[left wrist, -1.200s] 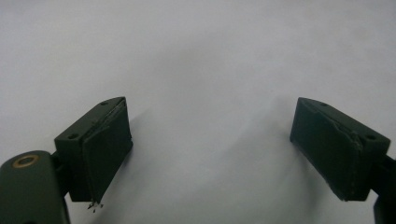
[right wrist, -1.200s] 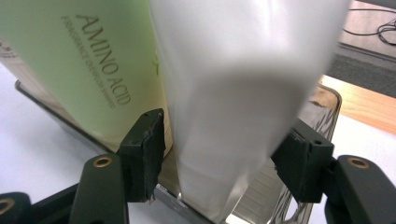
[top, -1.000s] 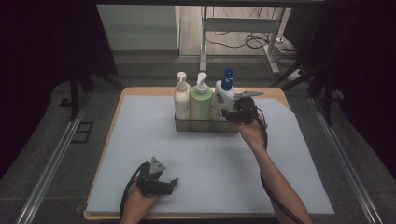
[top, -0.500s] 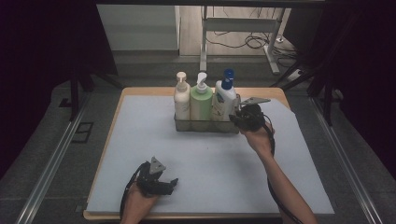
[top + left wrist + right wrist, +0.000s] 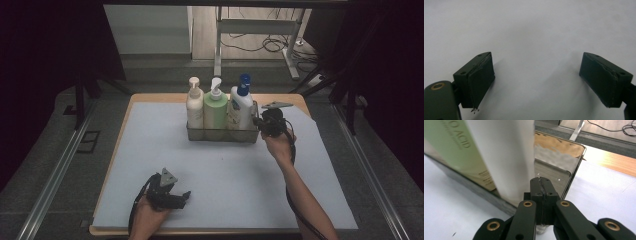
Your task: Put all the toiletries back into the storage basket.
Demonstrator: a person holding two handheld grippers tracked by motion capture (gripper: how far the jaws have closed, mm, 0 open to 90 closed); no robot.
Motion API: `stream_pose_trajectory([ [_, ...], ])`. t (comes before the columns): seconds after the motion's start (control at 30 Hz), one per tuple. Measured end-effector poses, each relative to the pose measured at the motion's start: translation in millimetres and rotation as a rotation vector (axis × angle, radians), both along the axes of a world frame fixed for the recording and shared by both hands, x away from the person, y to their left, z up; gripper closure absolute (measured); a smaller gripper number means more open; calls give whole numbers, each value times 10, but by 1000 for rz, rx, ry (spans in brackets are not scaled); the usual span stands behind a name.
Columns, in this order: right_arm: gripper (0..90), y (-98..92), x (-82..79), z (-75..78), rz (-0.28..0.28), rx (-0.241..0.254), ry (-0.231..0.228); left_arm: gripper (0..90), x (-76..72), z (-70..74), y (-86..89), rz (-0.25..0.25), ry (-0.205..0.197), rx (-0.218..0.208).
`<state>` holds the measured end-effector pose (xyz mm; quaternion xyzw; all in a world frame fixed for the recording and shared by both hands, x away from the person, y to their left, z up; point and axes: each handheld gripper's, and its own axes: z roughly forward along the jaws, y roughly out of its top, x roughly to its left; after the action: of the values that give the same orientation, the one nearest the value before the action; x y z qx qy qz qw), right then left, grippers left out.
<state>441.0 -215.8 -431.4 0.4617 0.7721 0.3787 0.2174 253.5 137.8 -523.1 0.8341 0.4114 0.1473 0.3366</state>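
My right tongs [image 5: 260, 122] have just been closing, now pinched on the near end wall of the metal rack [image 5: 222, 134] mid-counter [image 5: 150, 150], three bottles [image 5: 216, 107] inside; left tongs [image 5: 182, 196] wide open, empty, near edge

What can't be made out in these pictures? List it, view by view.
- Right gripper view: whether the shut right gripper pinches the wall of the metal caddy; its own jaws hide the contact.
- Right gripper view: top of the white bottle, cut off by the upper edge.
- High view: label of the green bottle, too small.
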Motion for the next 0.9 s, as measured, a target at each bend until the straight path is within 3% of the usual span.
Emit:
stream_pose_trajectory([
  [0.53, 894, 109, 261, -181, -24, -10, 52, 123, 1, 1, 2, -1, 0, 2],
  [0.9, 894, 129, 279, -260, -16, 6, 84, 123, 1, 1, 1, -1, 0, 2],
])
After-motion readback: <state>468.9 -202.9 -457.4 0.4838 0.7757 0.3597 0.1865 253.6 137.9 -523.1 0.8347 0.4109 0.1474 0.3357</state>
